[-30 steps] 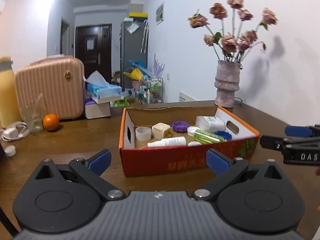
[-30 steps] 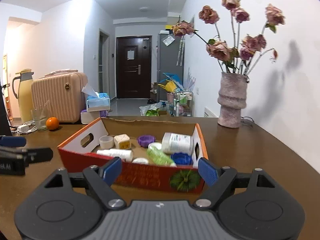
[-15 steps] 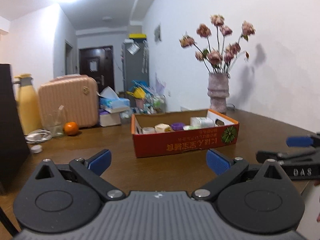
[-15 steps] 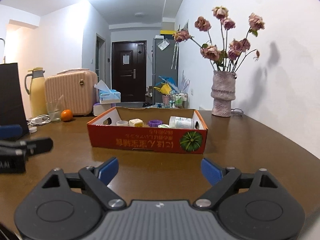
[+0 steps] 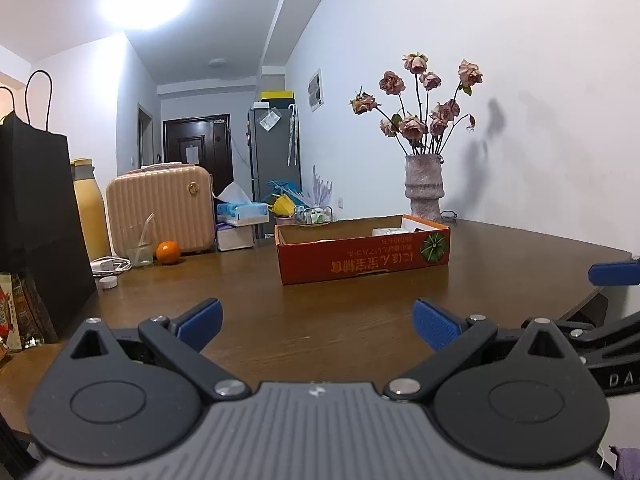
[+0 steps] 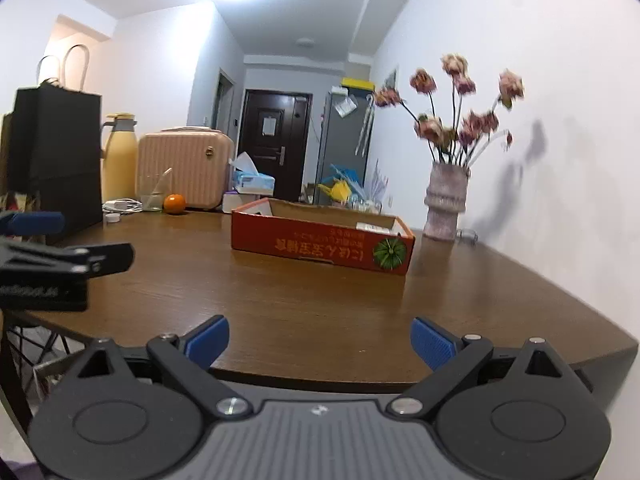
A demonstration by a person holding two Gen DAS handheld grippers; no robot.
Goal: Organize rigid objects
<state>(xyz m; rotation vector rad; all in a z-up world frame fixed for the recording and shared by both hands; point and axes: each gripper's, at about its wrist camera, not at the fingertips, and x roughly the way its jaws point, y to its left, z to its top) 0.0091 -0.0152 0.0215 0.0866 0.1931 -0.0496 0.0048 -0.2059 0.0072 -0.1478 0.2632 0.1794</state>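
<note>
— So, what writing can you read from where you are?

— Little. Ahead of my right claw (image 6: 319, 338) stands a red cardboard box (image 6: 320, 242) with a row of yellow characters along its near side, printed upside down, and a green pumpkin picture at its right end. I cannot make the characters out. On the body of that claw, seen from the left camera, white letters read "DA" before the edge cuts them off.

— And the surface, the room?

— A dark brown wooden table (image 6: 280, 304). The box sits well ahead of both claws, toward the middle. In it I see only the top of a white container (image 5: 387, 232) over the rim; the rest is hidden. Beyond the box, to the right, a ribbed vase (image 6: 445, 202) of dried roses stands by the white wall. Ahead and left are a pink ribbed suitcase (image 5: 160, 204), a yellow flask (image 5: 91, 208), a glass (image 5: 139, 248), an orange (image 5: 167, 251), a tissue box (image 5: 241, 212) and a black paper bag (image 5: 36, 224). A corridor runs back to a dark door (image 6: 275, 148).

— Your claws?

— My left claw (image 5: 316, 322) is spread wide over bare wood, gripping nothing. My right has just been opening; its blue pads stand far apart near the table's edge, nothing between them.
</note>
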